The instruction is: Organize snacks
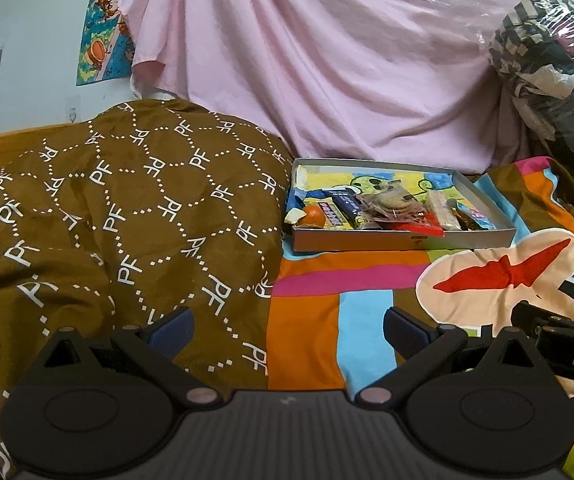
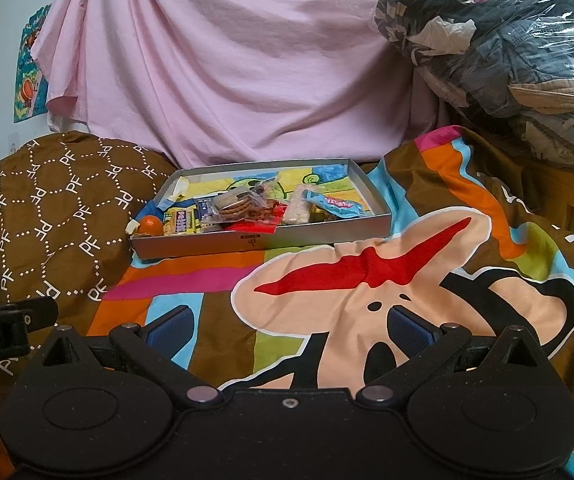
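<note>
Judging by how things lie, the sorting looks either nearly finished or not yet begun: every snack in sight already sits inside the shallow grey box (image 2: 191,242) on the bed, and none lies loose on the colourful cartoon blanket (image 2: 359,280) in front of it. Within the box the snacks crowd the near edge in a jumble rather than rows: an orange (image 2: 150,225) at the near left corner, a yellow packet (image 2: 181,220), a clear bag of round cookies (image 2: 234,204) on top in the middle, a red wrapper (image 2: 261,223), a pale bar (image 2: 299,208) and a light blue packet (image 2: 337,203) to the right. The far half of the box is bare, so spreading them out may be what remains. Both grippers hang well short of the box, over the blanket; the left gripper (image 1: 289,336) and the right gripper (image 2: 289,332) each stand with jaws wide and nothing between them. Readable writing: "PF" repeated across the brown quilt (image 1: 119,216) on the left, "bot.AI" and "DAS" on the grippers' bodies. The wrappers' print is too small to read.
</note>
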A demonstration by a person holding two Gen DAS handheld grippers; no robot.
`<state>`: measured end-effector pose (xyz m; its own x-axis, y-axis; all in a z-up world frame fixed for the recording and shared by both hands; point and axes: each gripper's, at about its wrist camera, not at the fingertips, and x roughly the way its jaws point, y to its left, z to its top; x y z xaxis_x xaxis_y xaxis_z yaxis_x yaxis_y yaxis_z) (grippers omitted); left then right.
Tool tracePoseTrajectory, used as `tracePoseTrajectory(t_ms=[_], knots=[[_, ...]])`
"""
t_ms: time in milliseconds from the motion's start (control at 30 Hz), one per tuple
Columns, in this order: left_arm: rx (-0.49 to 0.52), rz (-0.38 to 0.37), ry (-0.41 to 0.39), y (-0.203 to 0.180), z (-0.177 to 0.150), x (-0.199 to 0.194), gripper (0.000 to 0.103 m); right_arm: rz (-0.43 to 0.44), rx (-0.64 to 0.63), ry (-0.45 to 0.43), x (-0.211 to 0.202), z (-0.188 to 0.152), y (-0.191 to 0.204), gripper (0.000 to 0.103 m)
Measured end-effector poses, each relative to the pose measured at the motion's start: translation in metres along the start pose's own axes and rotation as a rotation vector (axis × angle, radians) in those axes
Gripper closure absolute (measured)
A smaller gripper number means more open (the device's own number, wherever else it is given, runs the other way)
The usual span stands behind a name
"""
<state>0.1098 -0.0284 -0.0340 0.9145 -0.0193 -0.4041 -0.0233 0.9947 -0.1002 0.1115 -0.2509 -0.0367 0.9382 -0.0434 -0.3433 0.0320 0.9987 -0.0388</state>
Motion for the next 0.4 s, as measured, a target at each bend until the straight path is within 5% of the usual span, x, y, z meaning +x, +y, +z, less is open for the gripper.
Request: tracePoseTrajectory(t_ms=[400], knots=[[0.007,0.011,0.007,0.0006,-0.0010,0.0020,0.000,0.000,0.000,0.001,0.0001,0.0005,0.0005,0.001]])
